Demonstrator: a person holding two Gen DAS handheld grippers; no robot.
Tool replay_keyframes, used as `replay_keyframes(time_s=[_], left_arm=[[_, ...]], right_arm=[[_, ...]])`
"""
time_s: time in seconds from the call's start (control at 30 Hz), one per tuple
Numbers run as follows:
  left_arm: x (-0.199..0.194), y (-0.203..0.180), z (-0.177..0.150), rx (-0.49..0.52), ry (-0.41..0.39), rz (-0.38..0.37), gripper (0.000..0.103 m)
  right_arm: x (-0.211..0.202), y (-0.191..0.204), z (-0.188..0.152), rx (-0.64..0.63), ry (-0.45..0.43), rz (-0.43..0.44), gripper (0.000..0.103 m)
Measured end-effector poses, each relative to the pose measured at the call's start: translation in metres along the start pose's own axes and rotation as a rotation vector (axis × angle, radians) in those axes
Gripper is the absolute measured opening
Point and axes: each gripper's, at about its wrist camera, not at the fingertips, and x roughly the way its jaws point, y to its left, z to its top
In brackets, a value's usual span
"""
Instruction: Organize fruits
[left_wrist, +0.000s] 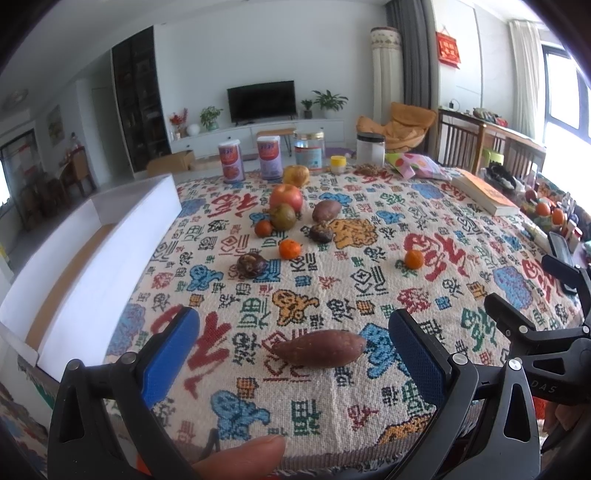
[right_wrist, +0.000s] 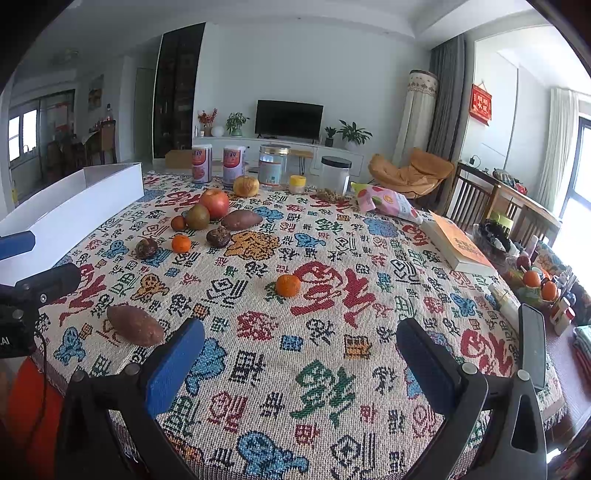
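Note:
A brown sweet potato (left_wrist: 319, 352) lies near the table's front edge, between the spread blue pads of my open left gripper (left_wrist: 293, 338), untouched. Farther back lie a red apple (left_wrist: 285, 197), a greenish fruit (left_wrist: 283, 216), a second sweet potato (left_wrist: 326, 211), a yellow apple (left_wrist: 296, 175), two dark wrinkled fruits (left_wrist: 252, 265) and small tangerines (left_wrist: 290, 248). My right gripper (right_wrist: 300, 350) hangs open over bare cloth; a lone tangerine (right_wrist: 287, 285) sits ahead of it and the near sweet potato (right_wrist: 135, 325) lies to its left.
A long white box (left_wrist: 110, 236) stands along the table's left edge. Jars and tins (left_wrist: 308, 149) line the far edge, with a snack bag (right_wrist: 388, 203) and an orange book (right_wrist: 458, 245) at right. A fruit bowl (right_wrist: 535, 284) and clutter sit at far right. A thumb (left_wrist: 240, 456) shows at bottom.

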Motion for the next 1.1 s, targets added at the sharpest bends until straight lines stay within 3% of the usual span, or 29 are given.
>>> replay_keyframes(time_s=[1.1], left_arm=[[-0.0005,0.0045,0.0009,-0.009,0.001,0.001,0.102]], right_arm=[[0.0009,0.0005,-0.0021,-0.004,0.001,-0.004,0.103]])
